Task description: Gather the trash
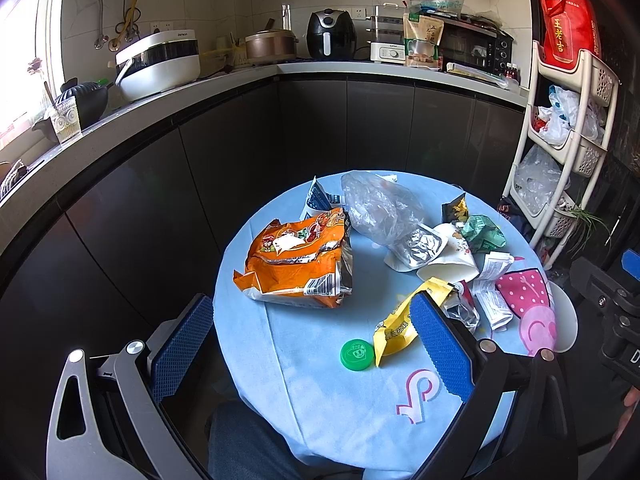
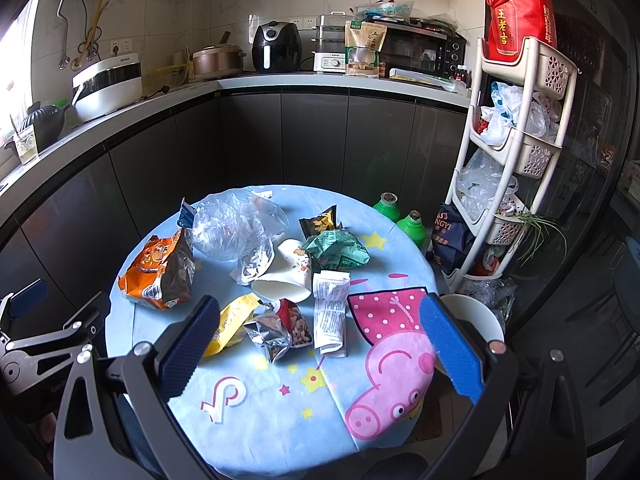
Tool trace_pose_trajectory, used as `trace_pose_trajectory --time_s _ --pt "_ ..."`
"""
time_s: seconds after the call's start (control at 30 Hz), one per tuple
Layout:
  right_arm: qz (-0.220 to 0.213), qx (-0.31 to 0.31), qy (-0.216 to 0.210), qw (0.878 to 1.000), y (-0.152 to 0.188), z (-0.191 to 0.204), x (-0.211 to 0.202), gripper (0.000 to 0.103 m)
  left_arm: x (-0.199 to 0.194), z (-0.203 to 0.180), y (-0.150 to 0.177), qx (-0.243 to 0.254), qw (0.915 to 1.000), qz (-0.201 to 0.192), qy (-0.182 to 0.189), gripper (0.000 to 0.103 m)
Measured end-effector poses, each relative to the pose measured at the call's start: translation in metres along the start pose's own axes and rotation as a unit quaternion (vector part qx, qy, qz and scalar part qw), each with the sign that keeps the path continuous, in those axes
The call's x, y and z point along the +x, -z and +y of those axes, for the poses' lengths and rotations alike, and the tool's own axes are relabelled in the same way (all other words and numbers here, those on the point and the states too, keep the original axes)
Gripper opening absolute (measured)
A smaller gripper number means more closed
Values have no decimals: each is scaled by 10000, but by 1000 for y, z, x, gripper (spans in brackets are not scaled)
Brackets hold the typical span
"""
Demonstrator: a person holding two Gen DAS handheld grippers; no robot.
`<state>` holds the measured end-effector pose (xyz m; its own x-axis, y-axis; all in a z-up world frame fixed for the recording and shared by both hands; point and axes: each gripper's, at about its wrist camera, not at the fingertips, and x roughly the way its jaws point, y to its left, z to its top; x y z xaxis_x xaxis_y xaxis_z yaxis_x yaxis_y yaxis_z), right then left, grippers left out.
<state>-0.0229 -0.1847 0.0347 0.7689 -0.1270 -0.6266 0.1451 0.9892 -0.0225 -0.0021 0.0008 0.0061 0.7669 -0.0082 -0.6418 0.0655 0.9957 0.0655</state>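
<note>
Nothing collected yet, judging by the layout: all litter sits on the round table with the light-blue cartoon cloth (image 2: 280,420).

Left gripper (image 1: 312,344) hangs above the near edge, blue pads spread wide, holding nothing. Right gripper (image 2: 320,344) likewise wide apart and empty, hovering over the near side of the table.

Trash on the cloth:
- big orange crumpled snack bag (image 1: 296,256), left side
- clear crinkled plastic bag (image 1: 380,208) at the far side, just beyond the orange one
- torn silver foil pouch (image 2: 256,260) touching a squashed white paper cup (image 2: 288,276)
- green crumpled wrapper (image 2: 336,252) and small dark snack packet (image 2: 322,220) behind it
- yellow wrapper (image 1: 396,328), nearest the left gripper
- green round bottle cap (image 1: 357,354) just beside the yellow wrapper
- opened foil nut packet (image 2: 280,328)
- folded white printed paper (image 2: 330,312)

White round bin or bowl (image 2: 476,316) sits off the table's right edge, likely the drop spot; contents not visible.

Whole task remains; first grasp not yet made.
</note>
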Motion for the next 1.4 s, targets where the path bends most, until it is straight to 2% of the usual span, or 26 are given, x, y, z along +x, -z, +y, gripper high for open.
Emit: trace_pose_trajectory --time_s 0.57,0.83,1.0,1.07,1.13,1.23,1.27,1.33,1.4 --pt "73 10 3 10000 -1 -1 9 100 -8 -4 -5 18 10000 38 -2 95" --pt "223 -21 -15 9997 1 -1 28 100 16 -9 -4 32 9998 196 30 95" --pt "146 10 -33 9999 9 -18 46 100 39 -2 3 199 9986 457 175 95" --pt "471 1 -30 9989 16 -24 66 100 51 6 8 163 9970 613 454 95" --pt "813 -7 -482 9955 24 -25 83 100 59 11 13 119 9949 718 696 94" --pt "1067 8 -1209 9869 35 -16 103 99 71 10 19 194 9897 779 1189 94" --pt "1183 -17 -1421 9828 39 -10 113 94 75 7 20 290 9877 800 1315 93" --pt "1337 -92 -1534 9790 42 1 127 83 81 1 20 489 9853 868 1388 90" --pt "1375 -230 -1592 9774 43 11 137 81 88 -5 21 625 9810 982 1551 86"
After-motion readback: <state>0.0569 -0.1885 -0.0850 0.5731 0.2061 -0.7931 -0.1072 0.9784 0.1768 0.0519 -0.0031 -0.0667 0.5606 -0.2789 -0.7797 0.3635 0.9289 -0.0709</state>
